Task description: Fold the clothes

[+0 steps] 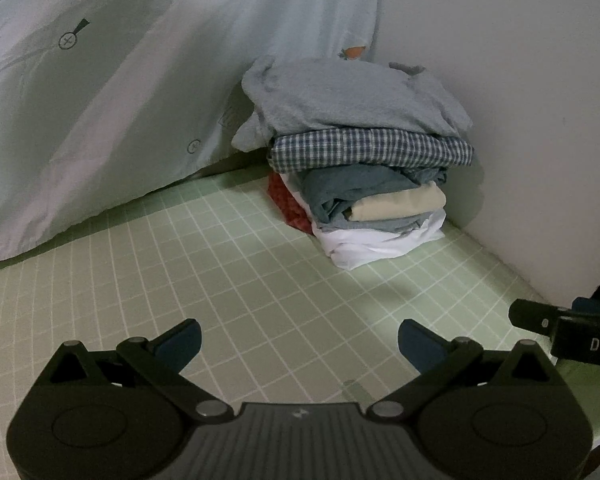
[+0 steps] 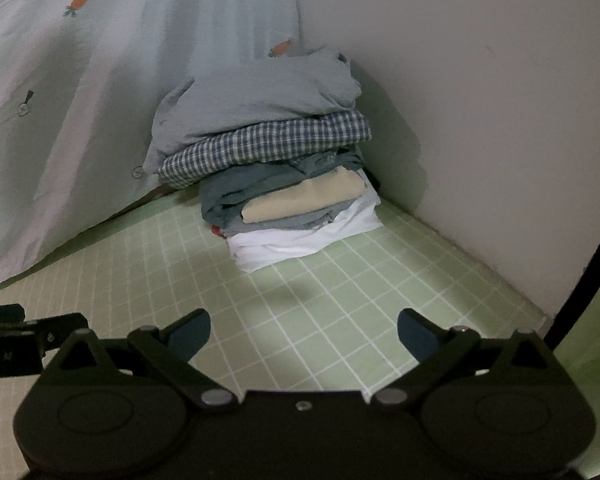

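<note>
Both grippers are hovering empty over the green checked sheet (image 1: 260, 280), jaws spread wide apart with nothing between them. The left gripper (image 1: 299, 344) is pointing straight ahead at the bare grid, and the right gripper (image 2: 304, 334) is sitting just beside it, its nose poking into the left one's view at the far right edge.

Ahead of both, well apart from the fingertips, the stack of folded clothes (image 1: 360, 168) is resting in the corner where the carrot-print curtain (image 1: 100, 100) is meeting the wall (image 1: 520, 100). A pale grey-blue garment (image 2: 260, 96) is lying on top, looser than the rest, over a checked shirt (image 2: 268, 140), then darker, beige and white layers beneath.

No unfolded piece is showing between the grippers and the pile, so my guess is they are between items. Whoever is holding them should be keeping the jaws open and level, fetching the next garment onto the bare sheet in front, and steering clear of the leaning top layer, which looks ready to slide.
</note>
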Available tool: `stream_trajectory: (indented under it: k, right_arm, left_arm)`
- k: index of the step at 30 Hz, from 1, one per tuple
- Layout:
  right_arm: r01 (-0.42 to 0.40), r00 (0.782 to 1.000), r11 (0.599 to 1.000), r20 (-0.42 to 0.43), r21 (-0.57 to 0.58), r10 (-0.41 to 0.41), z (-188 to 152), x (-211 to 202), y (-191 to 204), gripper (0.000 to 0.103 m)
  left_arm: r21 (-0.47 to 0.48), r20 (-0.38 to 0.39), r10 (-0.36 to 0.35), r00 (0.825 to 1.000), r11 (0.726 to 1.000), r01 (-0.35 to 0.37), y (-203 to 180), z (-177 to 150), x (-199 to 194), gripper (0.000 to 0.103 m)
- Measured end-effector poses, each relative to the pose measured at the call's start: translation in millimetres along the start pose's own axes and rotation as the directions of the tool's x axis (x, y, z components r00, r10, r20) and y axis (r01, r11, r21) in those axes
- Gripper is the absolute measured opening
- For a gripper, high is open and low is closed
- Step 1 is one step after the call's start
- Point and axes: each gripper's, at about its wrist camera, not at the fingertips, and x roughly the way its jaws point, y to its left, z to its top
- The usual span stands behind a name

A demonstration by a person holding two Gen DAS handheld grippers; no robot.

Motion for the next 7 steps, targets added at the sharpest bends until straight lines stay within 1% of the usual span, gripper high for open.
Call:
stream_trajectory:
  k: [7]
  right_arm:
    - [-0.001, 1.0, 1.0, -0.009, 0.008, 0.001, -0.1, 0.8, -2.2, 0.101]
  left_arm:
    - [0.003, 0.0, 0.003, 1.0, 1.0, -0.003, -0.2, 1.0, 0.0, 0.103]
